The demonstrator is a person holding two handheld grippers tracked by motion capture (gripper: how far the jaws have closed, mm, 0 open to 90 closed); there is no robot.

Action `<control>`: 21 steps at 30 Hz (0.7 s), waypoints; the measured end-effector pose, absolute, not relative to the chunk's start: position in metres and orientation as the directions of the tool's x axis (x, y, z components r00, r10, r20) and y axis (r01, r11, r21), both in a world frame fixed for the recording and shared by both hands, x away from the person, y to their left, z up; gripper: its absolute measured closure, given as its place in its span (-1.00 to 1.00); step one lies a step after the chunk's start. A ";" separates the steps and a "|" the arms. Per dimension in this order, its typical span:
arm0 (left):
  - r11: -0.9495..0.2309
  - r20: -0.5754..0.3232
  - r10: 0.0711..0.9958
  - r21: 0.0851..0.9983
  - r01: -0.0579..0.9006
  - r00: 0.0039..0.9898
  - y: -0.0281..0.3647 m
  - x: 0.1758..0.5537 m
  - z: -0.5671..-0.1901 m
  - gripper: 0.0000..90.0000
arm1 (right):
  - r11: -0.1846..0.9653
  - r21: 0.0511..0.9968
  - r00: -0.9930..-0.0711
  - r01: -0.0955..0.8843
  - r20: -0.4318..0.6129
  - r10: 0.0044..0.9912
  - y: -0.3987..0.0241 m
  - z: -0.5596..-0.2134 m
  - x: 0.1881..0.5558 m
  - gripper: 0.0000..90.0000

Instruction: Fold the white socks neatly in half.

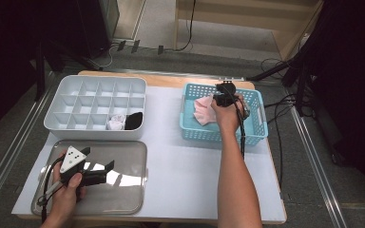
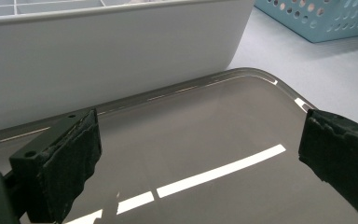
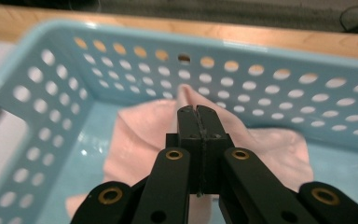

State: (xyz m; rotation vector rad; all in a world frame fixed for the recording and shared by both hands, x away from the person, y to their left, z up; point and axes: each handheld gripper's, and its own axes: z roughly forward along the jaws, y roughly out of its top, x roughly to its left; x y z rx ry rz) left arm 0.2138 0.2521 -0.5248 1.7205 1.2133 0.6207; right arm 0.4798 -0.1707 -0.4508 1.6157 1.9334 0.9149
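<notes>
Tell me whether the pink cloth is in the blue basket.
In: the pink cloth lies inside the blue basket, pinched by the right gripper.

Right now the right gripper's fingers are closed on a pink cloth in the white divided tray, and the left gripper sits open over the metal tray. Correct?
Not quite. The pink cloth lies in the blue basket, not the white divided tray, as the right gripper view shows. The right gripper is closed on it; the left gripper sits open over the metal tray.

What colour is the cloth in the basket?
Pale pink cloth, clearest in the right gripper view.
</notes>
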 end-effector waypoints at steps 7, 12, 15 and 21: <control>-0.101 -0.095 0.918 0.883 0.457 0.386 0.252 0.214 -0.525 -1.00 | 0.068 0.797 -0.252 0.599 0.107 0.962 -0.175 -0.438 0.464 1.00; -0.101 -0.094 0.918 0.884 0.457 0.385 0.252 0.214 -0.525 -1.00 | 0.083 0.830 -0.301 0.552 0.106 0.948 -0.173 -0.436 0.462 1.00; -0.101 -0.095 0.918 0.884 0.457 0.386 0.252 0.214 -0.525 -1.00 | 0.119 0.786 -0.254 0.606 0.050 0.966 -0.176 -0.447 0.470 1.00; -0.097 -0.101 0.916 0.883 0.459 0.389 0.252 0.214 -0.525 -1.00 | 0.027 0.716 -0.160 0.697 0.119 0.980 -0.191 -0.464 0.486 0.86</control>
